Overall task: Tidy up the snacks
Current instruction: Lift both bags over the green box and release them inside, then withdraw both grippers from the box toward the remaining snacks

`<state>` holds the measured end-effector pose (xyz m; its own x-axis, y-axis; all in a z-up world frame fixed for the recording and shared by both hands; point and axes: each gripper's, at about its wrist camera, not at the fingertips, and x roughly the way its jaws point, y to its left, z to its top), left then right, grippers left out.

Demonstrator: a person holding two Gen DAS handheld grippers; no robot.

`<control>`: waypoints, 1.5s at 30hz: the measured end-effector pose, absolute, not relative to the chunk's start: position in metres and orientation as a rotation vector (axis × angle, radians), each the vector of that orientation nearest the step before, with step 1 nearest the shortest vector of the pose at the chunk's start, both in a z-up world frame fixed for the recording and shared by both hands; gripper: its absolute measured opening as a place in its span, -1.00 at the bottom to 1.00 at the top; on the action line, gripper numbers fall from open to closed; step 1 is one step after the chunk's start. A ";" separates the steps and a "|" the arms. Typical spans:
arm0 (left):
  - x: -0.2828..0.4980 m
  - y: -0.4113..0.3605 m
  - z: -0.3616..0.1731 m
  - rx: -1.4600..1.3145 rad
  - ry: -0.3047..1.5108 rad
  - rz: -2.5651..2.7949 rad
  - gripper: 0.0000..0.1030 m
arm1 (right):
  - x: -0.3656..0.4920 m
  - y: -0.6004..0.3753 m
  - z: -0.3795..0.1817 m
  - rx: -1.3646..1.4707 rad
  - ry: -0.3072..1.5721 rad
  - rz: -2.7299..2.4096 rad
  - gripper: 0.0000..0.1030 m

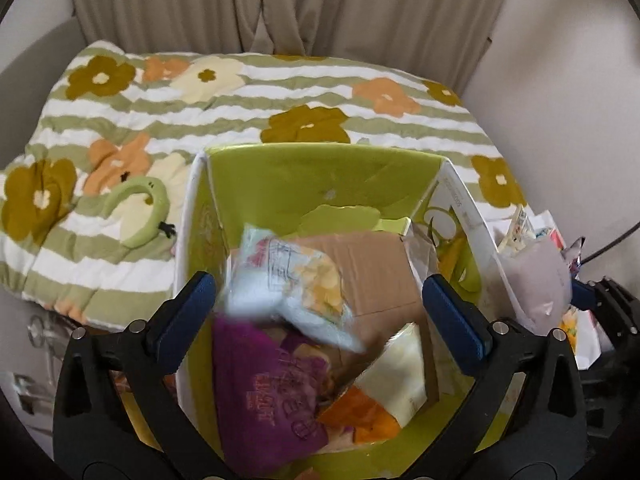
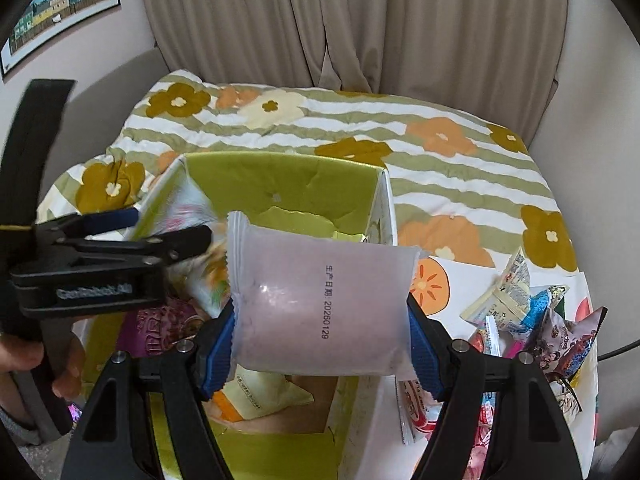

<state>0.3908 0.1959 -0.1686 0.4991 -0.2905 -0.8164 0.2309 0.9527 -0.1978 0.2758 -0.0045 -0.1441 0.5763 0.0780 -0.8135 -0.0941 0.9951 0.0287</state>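
A green-lined cardboard box (image 1: 304,168) (image 2: 280,184) stands on the flowered quilt. My left gripper (image 1: 320,312) is open above the box, and a blurred white snack bag with chips printed on it (image 1: 292,276) is between its fingers, apart from both pads. A purple packet (image 1: 264,392) and a white-and-orange packet (image 1: 392,380) lie in the box. My right gripper (image 2: 320,336) is shut on a frosted pale-purple packet (image 2: 316,300) at the box's right side; this packet also shows in the left wrist view (image 1: 536,280). The left gripper (image 2: 132,232) shows at left in the right wrist view.
A pile of several loose snack packets (image 2: 520,312) lies on a white sheet to the right of the box. A green plush toy (image 1: 140,208) lies on the quilt (image 1: 280,96) left of the box. Curtains (image 2: 360,20) hang behind.
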 end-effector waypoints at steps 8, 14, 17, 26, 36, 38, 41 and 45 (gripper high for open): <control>0.358 0.222 -0.172 -0.147 1.022 -0.253 0.99 | 0.283 0.001 -0.155 -0.024 0.978 0.124 0.36; 0.344 0.222 -0.167 -0.094 1.011 -0.201 0.99 | 0.305 0.008 -0.164 -0.027 1.016 0.167 0.37; 0.342 0.222 -0.164 -0.081 1.004 -0.180 0.99 | 0.316 0.010 -0.170 -0.015 1.028 0.180 0.38; 0.332 0.227 -0.168 -0.083 1.017 -0.153 0.99 | 0.311 0.002 -0.172 -0.020 0.988 0.232 0.95; 0.311 0.224 -0.155 -0.071 0.987 -0.156 0.99 | 0.290 -0.005 -0.164 -0.005 0.966 0.238 0.95; 0.305 0.223 -0.149 -0.065 0.972 -0.157 0.99 | 0.284 -0.006 -0.158 0.004 0.954 0.243 0.95; 0.294 0.221 -0.138 -0.053 0.943 -0.158 0.99 | 0.275 -0.005 -0.149 0.016 0.932 0.244 0.95; 0.278 0.221 -0.124 -0.044 0.907 -0.157 0.99 | 0.260 -0.005 -0.135 0.027 0.897 0.245 0.95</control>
<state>0.2785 0.2208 -0.1240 0.6052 -0.1541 -0.7810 0.1169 0.9877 -0.1044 0.2598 -0.0054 -0.1347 0.5981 0.2223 -0.7700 -0.2001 0.9717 0.1251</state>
